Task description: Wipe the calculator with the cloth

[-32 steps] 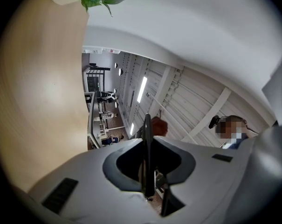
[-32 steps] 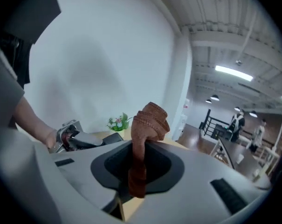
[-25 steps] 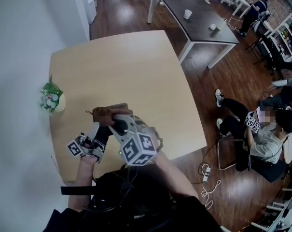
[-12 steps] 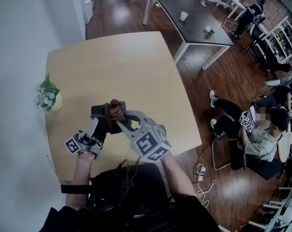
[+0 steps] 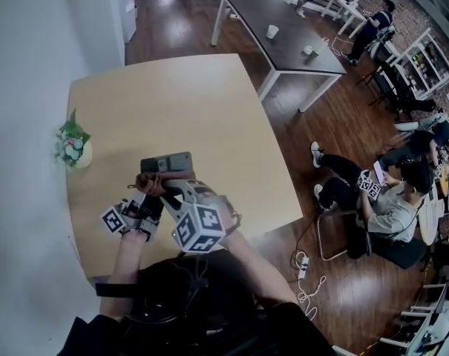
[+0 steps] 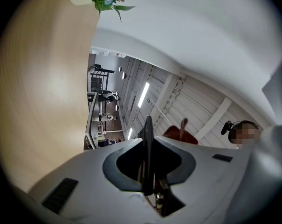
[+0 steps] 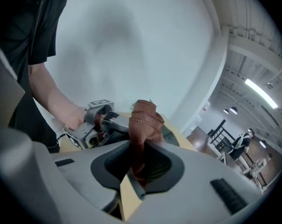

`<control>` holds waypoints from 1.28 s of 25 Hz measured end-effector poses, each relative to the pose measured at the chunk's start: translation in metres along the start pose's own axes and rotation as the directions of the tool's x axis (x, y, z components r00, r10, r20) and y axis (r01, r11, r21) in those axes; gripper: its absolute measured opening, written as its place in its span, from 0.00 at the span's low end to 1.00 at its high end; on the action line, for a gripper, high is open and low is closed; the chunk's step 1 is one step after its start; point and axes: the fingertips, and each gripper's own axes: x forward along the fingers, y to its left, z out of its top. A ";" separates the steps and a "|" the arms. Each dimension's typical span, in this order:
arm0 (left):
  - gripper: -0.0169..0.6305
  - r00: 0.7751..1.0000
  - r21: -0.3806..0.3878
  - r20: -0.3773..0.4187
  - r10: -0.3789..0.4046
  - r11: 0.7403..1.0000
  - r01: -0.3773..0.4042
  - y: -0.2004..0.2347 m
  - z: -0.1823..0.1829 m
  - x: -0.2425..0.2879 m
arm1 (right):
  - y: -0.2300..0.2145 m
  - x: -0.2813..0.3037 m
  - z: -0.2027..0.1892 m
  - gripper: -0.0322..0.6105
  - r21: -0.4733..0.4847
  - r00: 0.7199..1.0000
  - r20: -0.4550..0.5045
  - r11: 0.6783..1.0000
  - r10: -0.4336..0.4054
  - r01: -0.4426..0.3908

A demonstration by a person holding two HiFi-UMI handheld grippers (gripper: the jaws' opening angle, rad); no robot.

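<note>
The calculator (image 5: 165,162) is a dark flat slab held over the near half of the worktop (image 5: 187,102). The worktop is a pale wooden square that stands on a dark wood floor (image 5: 335,132), next to a white wall (image 5: 24,87). Beyond it there is a dark table (image 5: 291,43), and to the right of the worktop a person (image 5: 391,210) sits on a chair.

The left gripper (image 6: 148,167) has its jaws clamped on the near end of the calculator. In the left gripper view the calculator shows edge-on as a thin dark line between the jaws, and its far end points up toward the ceiling. The left hand (image 7: 71,118) holds this gripper from behind.

The right gripper (image 7: 140,162) comes in from the right, and its jaws are pressed together on the cloth (image 7: 143,120). The cloth is a red-brown bunch with a stitched hem, and it stands up out of the jaws. It is just beside the calculator's face, close to the left jaws. I cannot tell if it touches the calculator.

A small plant (image 5: 73,145) in a white pot stands at the left edge of the worktop, well apart from the grippers. A white cup (image 5: 272,31) stands on the dark table.
</note>
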 end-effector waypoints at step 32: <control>0.14 0.963 -0.054 0.032 0.266 0.963 -0.264 0.070 -0.052 -0.030 | 0.087 -0.037 -0.124 0.16 0.416 0.910 0.120 0.813 0.396 -0.408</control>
